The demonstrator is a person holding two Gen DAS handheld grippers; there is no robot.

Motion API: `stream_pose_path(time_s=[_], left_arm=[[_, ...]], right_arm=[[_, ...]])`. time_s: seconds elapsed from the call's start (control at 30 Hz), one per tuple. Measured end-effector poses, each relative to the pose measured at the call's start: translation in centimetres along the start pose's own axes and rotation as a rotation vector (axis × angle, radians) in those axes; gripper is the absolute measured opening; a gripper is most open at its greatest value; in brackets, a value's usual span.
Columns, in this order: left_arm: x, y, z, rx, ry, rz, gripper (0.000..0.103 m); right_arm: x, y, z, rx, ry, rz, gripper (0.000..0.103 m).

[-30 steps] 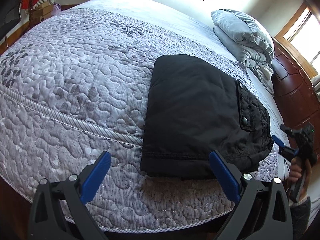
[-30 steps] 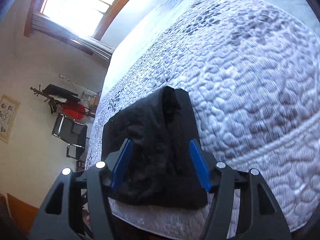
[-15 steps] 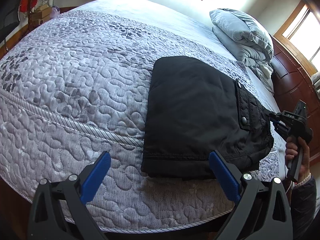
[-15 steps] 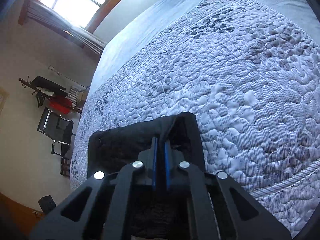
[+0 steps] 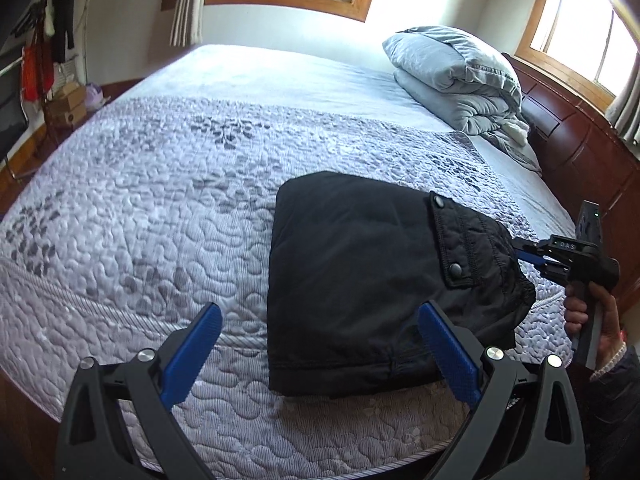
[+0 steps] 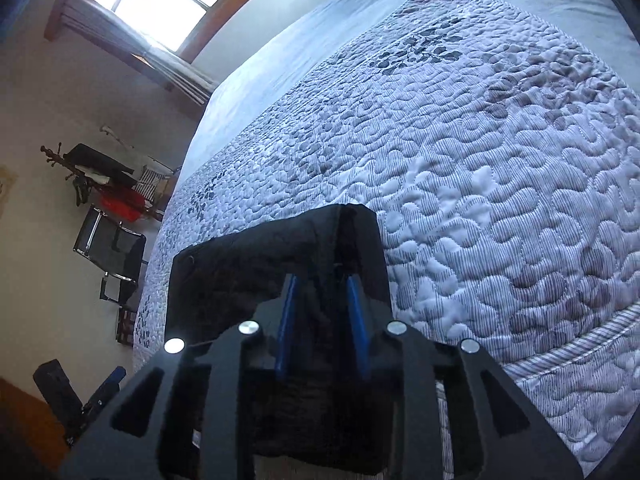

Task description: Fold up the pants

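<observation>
One pair of folded black pants (image 5: 360,280) lies near the bed (image 5: 160,220) edge. The right hand-held gripper (image 6: 323,300) hides their near end; its jaws, just reopening, straddle the fabric. The left hand-held gripper (image 5: 318,344) gapes wide, empty. Two pillows (image 5: 452,76) are stacked.

Black pants (image 5: 360,280) on a lavender-grey quilt (image 5: 160,220)

The quilt carries meandering stitching and dark grey leaf prints; pale blue pillows (image 5: 452,76) are stacked by a reddish-brown headboard (image 5: 580,152); gripper pads (image 5: 192,352) are blue.
</observation>
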State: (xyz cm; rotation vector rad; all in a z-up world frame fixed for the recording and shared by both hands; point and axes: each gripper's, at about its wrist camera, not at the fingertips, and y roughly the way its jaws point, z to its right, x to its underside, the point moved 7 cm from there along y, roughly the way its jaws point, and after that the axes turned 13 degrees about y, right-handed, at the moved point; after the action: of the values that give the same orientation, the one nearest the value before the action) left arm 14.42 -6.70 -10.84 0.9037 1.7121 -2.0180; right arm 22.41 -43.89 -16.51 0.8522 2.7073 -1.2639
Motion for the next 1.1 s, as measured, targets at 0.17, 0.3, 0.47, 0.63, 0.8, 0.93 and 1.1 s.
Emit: stream_pose_path(time_s=[0.17, 0.3, 0.47, 0.63, 0.8, 0.93, 1.1], left_arm=[[-1.1, -0.8, 1.1, -0.011, 0.042, 0.026, 0.099], [-1.6, -1.1, 1.8, -0.006, 0.059, 0.030, 0.099], [-1.8, -0.7, 2.3, -0.008, 0.077, 0.020, 0.099], [-1.8, 0.0, 2.4, -0.008, 0.073, -0.002, 0.099], [-1.3, 1.1, 2.1, 0.003, 0.063, -0.032, 0.099], [-0.4, 2.5, 0.8, 0.001, 0.020, -0.073, 0.099], [0.9, 3.3, -1.2, 0.001, -0.052, -0.109, 0.099]], right_arm=[[2.2, -2.4, 0.3, -0.021, -0.011, 0.009, 0.048], [4.9, -3.1, 0.1, -0.039, -0.031, -0.019, 0.051], [7.8, -2.5, 0.2, -0.002, -0.074, -0.053, 0.051], [8.8, -2.4, 0.3, 0.053, -0.133, -0.028, 0.044], [9.0, -1.7, 1.4, 0.064, -0.120, -0.052, 0.044], [8.9, -1.5, 1.9, 0.046, -0.108, -0.056, 0.043], [9.2, -1.4, 1.9, 0.049, -0.121, -0.053, 0.039]])
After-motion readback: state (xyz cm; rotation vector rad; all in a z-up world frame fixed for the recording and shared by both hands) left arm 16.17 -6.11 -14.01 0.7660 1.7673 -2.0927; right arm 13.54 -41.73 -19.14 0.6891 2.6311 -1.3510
